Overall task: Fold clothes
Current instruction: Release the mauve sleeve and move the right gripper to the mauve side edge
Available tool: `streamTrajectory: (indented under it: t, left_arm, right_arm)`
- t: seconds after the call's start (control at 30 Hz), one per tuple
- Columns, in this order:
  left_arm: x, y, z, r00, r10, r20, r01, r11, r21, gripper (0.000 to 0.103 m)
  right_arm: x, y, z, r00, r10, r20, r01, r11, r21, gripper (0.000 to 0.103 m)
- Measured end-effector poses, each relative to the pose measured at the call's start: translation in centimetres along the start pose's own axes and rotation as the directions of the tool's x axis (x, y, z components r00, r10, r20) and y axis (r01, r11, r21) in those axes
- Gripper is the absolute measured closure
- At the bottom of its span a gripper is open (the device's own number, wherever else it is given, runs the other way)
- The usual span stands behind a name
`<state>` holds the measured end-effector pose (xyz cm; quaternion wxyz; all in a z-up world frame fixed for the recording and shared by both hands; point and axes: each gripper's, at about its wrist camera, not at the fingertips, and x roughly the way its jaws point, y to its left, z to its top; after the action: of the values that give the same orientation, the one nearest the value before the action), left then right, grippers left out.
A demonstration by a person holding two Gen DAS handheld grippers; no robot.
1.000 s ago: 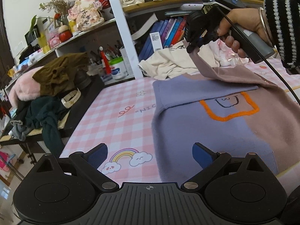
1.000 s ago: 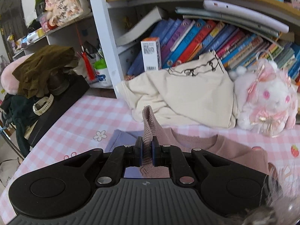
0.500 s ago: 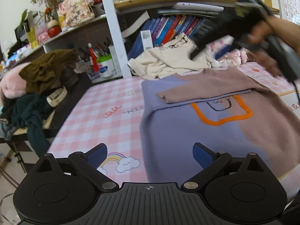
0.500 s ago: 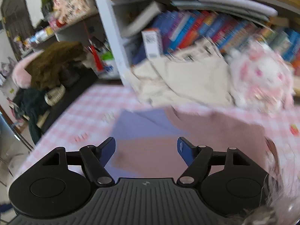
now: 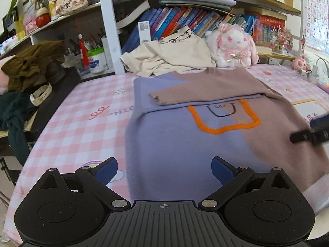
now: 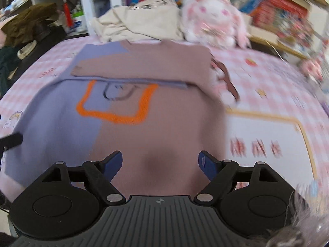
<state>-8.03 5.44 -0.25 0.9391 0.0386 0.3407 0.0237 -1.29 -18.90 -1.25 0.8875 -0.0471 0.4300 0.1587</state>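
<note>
A sweater point(image 5: 174, 144), lavender on one half and dusty pink on the other with an orange outline on the chest, lies flat on the pink checked table cover point(image 5: 82, 123). Its pink sleeve point(image 5: 205, 90) is laid across the chest over the lavender sleeve. My left gripper point(image 5: 164, 168) hovers open over the lavender hem area with nothing between its fingers. My right gripper point(image 6: 160, 162) is over the pink lower part of the sweater point(image 6: 164, 133); its jaws are opening and nothing is between them. Blurred, its black body also shows at the right edge of the left wrist view.
A crumpled cream garment point(image 5: 170, 57) and a white-pink plush rabbit point(image 5: 232, 45) sit behind the sweater, in front of a bookshelf point(image 5: 185, 20). Olive and dark green clothes point(image 5: 28, 68) are heaped on a black stand to the left. A white panel point(image 6: 267, 140) is printed on the cover to the right.
The right gripper went from shut on the pink sleeve to open. The sleeve now lies across the chest, and the gripper has swung back to the sweater's lower right.
</note>
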Motion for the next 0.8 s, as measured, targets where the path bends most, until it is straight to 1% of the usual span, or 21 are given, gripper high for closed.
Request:
streamTrajectory:
  t: [0.07,0.17,0.43,0.63,0.73,0.8]
  left_arm:
    - [-0.1,-0.4,0.3,1.000,-0.006,0.008,0.006,1.000,-0.021,0.004]
    - [-0.2,-1.3,0.5,1.000,-0.006,0.005,0.007,0.999,-0.051,0.004]
    - [-2.0,-4.6,-0.1,0.999,0.015,-0.047,-0.019,0.996,-0.084,0.004]
    - [-3.9,-6.5,-1.7,0.995,0.047,-0.092,-0.055,0.995,-0.083,0.004]
    - [-4.4,-6.5,-2.5,0.991,0.067,-0.115,-0.079,0.991,-0.106,0.004]
    - [-4.7,-6.1,-3.0,0.989,0.083,-0.126,-0.100,0.985,-0.139,0.004]
  right_arm:
    - [-0.6,-0.6,-0.9,1.000,-0.003,0.005,0.003,1.000,0.019,0.022]
    - [-1.3,-1.3,-1.8,1.000,-0.011,0.018,0.011,1.000,-0.014,0.022]
    - [-3.2,-3.4,-3.5,0.999,0.022,0.035,-0.021,0.999,-0.043,0.021]
    - [-4.3,-4.8,-6.3,0.998,0.064,0.016,-0.064,0.998,-0.003,0.021]
    - [-4.8,-5.3,-7.4,0.997,0.081,0.009,-0.081,0.996,0.032,0.021]
    - [-5.2,-5.6,-8.0,0.996,0.087,0.004,-0.087,0.995,0.050,0.021]
